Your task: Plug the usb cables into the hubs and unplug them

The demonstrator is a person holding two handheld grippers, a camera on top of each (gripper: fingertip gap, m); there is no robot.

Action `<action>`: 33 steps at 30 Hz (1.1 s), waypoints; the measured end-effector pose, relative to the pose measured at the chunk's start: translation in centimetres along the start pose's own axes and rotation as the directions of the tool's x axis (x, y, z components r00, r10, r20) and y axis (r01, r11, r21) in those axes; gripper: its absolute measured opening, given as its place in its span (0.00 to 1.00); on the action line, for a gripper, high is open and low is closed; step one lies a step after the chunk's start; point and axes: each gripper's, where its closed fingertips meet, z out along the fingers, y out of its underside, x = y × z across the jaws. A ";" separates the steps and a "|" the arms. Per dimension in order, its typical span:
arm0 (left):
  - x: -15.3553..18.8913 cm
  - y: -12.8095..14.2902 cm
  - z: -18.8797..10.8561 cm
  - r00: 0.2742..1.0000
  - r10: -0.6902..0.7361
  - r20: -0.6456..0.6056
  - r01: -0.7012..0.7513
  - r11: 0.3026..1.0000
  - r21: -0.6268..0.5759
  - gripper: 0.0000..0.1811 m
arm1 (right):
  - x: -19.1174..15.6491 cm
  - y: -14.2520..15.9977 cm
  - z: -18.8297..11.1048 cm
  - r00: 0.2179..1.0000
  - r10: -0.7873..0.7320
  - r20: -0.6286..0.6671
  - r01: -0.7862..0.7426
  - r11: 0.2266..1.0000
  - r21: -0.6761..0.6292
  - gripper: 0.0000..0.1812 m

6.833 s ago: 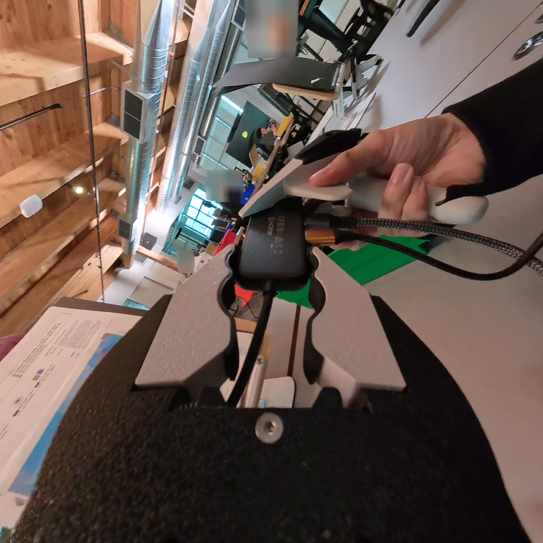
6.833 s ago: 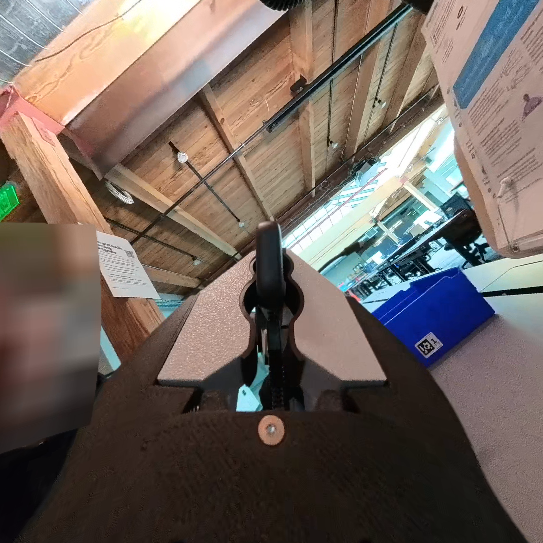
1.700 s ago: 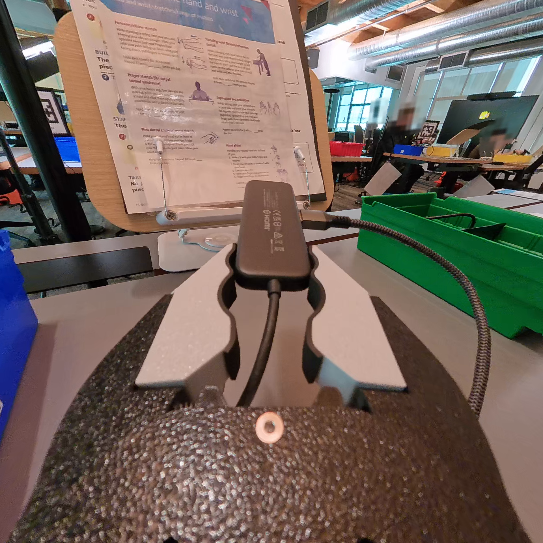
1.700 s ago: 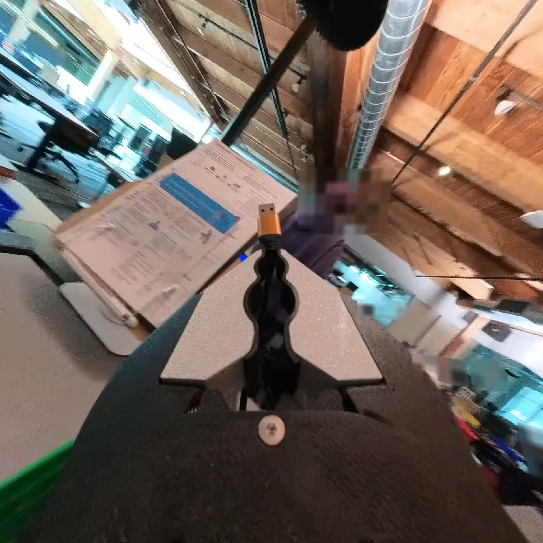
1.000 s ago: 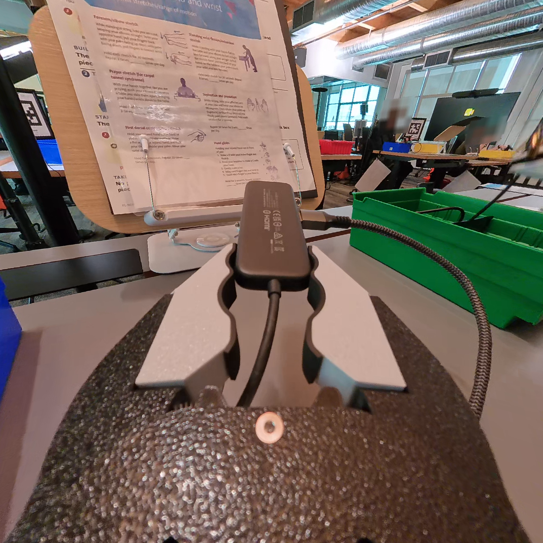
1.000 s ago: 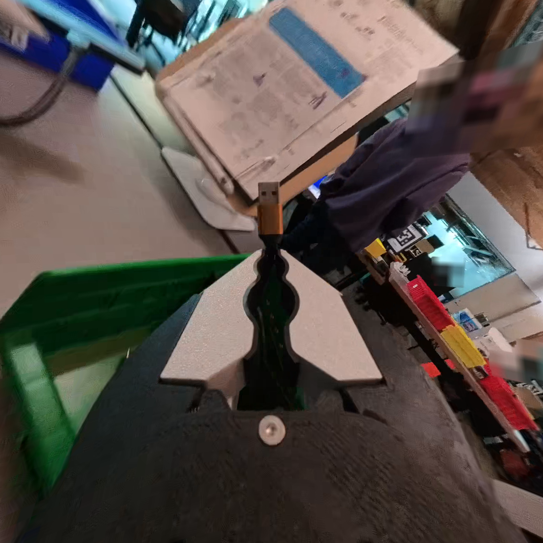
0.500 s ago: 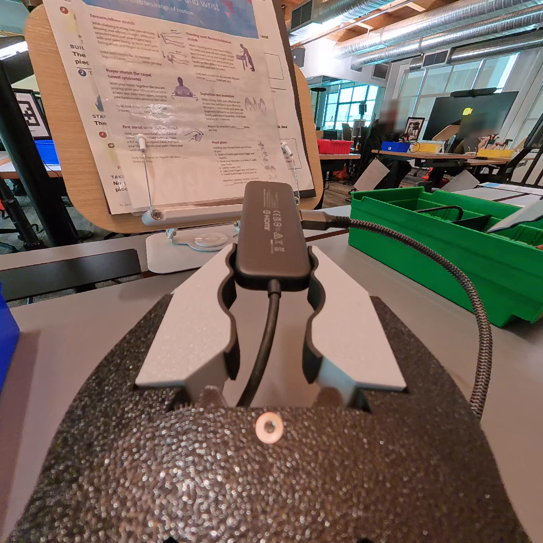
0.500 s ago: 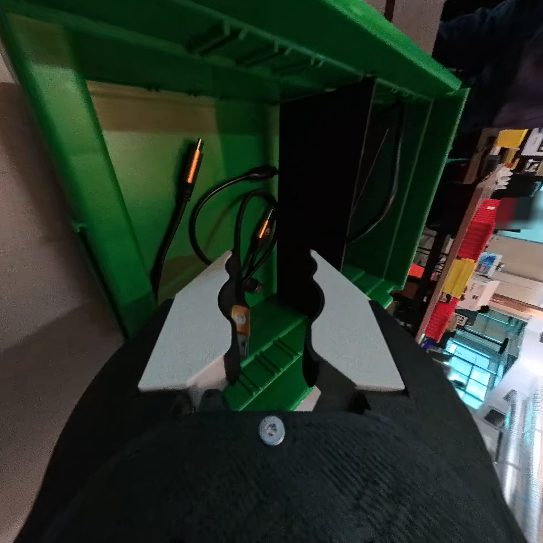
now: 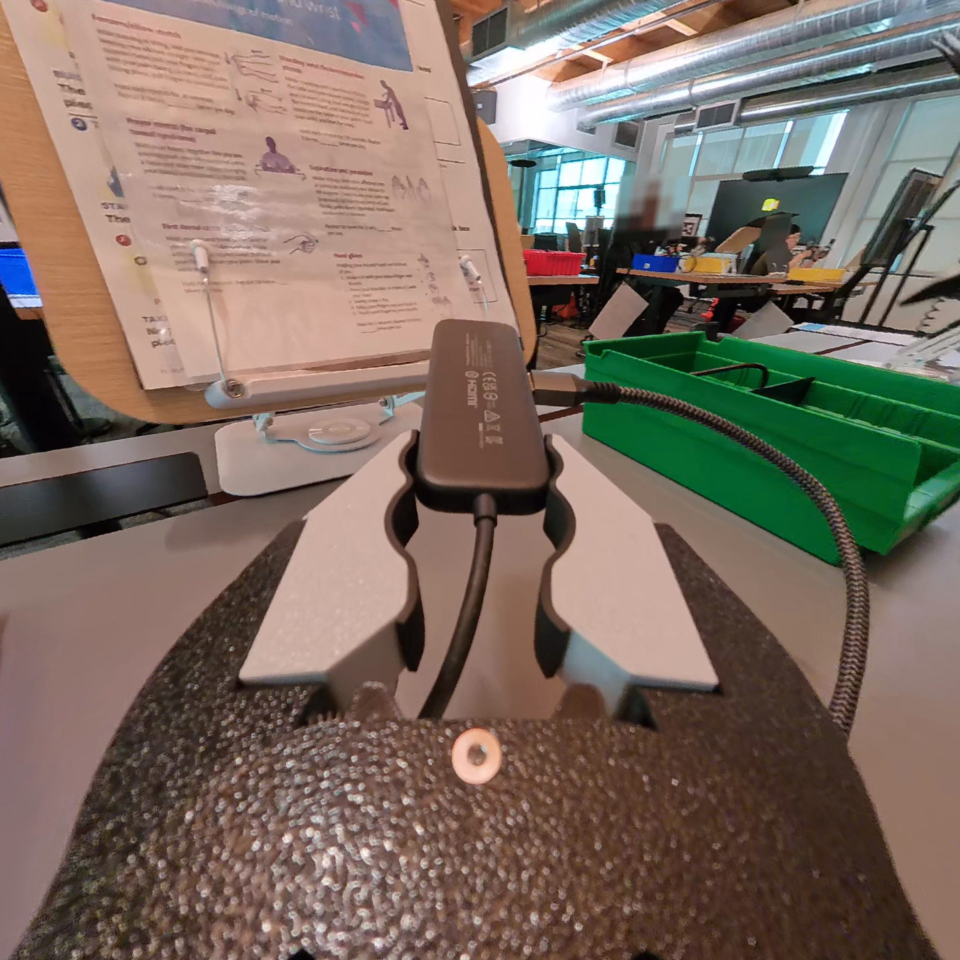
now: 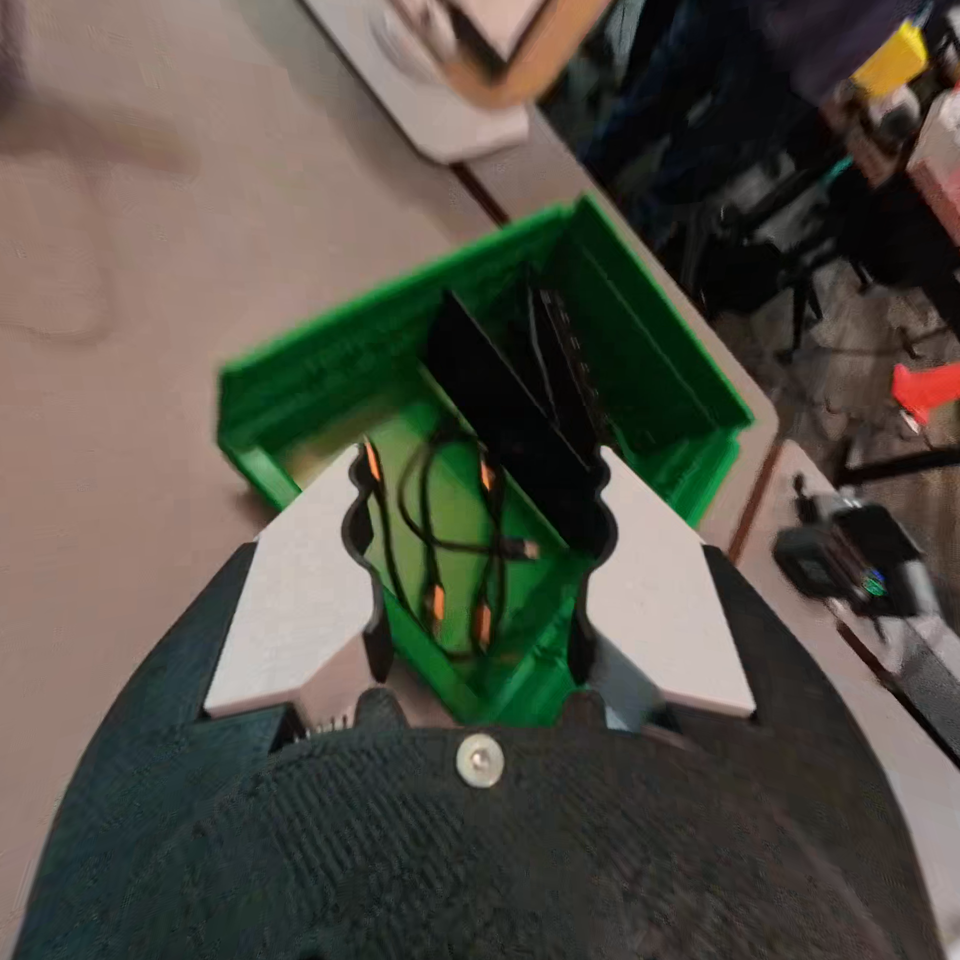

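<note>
My left gripper point(image 9: 480, 457) is shut on a dark grey USB hub point(image 9: 478, 410) and holds it above the grey table. A braided cable point(image 9: 810, 498) is plugged into the hub's right side and loops down to the right. The hub's own black lead point(image 9: 467, 597) runs back between the fingers. My right gripper point(image 10: 480, 467) is open and empty, above the green bin point(image 10: 332, 353). Black cables with orange plugs point(image 10: 441, 571) lie in the bin's near compartment. A black divider point(image 10: 498, 415) splits the bin, with a dark hub point(image 10: 571, 363) behind it.
A wooden document stand point(image 9: 249, 208) with printed sheets stands at the table's back, on a white base point(image 9: 322, 447). The green bin point(image 9: 779, 447) sits to the hub's right in the left wrist view. The table's edge point(image 10: 748, 498) runs just past the bin.
My right gripper carried the orange-plug cable over the green bin, opened and let it go; it now hovers higher above the bin, empty. My left gripper has kept hold of the hub, almost still.
</note>
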 end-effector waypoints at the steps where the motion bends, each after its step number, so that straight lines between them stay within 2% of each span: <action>1: 0.5 0.0 0.1 1.000 0.005 -0.022 -0.005 1.000 -0.002 0.25 | -1.7 -3.0 0.0 0.998 0.054 0.028 -0.058 0.990 0.131 0.46; 4: 1.6 0.0 0.2 0.998 0.020 -0.055 -0.021 1.000 -0.021 0.25 | -6.9 -10.4 1.0 0.980 0.173 0.094 -0.197 0.876 0.440 0.43; 6: 2.3 -0.1 0.3 0.996 0.027 -0.083 -0.029 0.999 -0.024 0.25 | -11.4 -14.1 2.6 0.972 0.138 0.189 -0.223 0.791 0.570 0.44; 8: 2.8 -0.2 0.3 0.995 0.028 -0.100 -0.032 0.999 -0.031 0.25 | -14.3 -16.2 5.0 0.977 0.083 0.197 -0.192 0.748 0.635 0.44; 12: 2.5 0.3 0.3 0.996 0.032 -0.081 -0.038 0.997 -0.070 0.25 | -15.2 -18.5 8.3 0.967 0.134 0.217 -0.250 0.660 0.709 0.40; 15: 2.6 1.0 0.5 0.996 -0.005 -0.088 -0.004 0.995 -0.099 0.25 | -16.3 -18.1 9.6 0.975 0.095 0.203 -0.211 0.692 0.691 0.38; 17: 3.1 1.5 0.6 0.994 0.003 -0.107 -0.015 0.993 -0.113 0.25 | -16.1 -17.6 9.8 0.981 0.110 0.163 -0.193 0.692 0.695 0.32; 19: 3.9 1.9 0.8 0.992 0.011 -0.126 -0.027 0.992 -0.126 0.25 | -16.8 -17.0 9.9 0.976 0.105 0.190 -0.208 0.694 0.689 0.28; 22: 4.8 2.3 1.0 0.989 0.038 -0.144 -0.059 0.988 -0.144 0.25 | -16.9 -16.1 10.5 0.986 0.095 0.139 -0.165 0.719 0.675 0.26; 25: 5.2 2.4 1.1 0.988 0.051 -0.145 -0.074 0.985 -0.155 0.25 | -17.2 -15.9 10.4 0.984 0.105 0.143 -0.174 0.714 0.678 0.24; 30: 5.7 2.3 1.1 0.984 0.045 -0.170 -0.069 0.987 -0.142 0.25 | -17.3 -16.2 10.0 0.966 0.134 0.220 -0.252 0.679 0.689 0.13; 33: 5.9 2.2 1.1 0.983 0.048 -0.175 -0.072 0.989 -0.132 0.25 | -16.7 -16.0 10.1 0.958 0.176 0.226 -0.284 0.674 0.681 0.13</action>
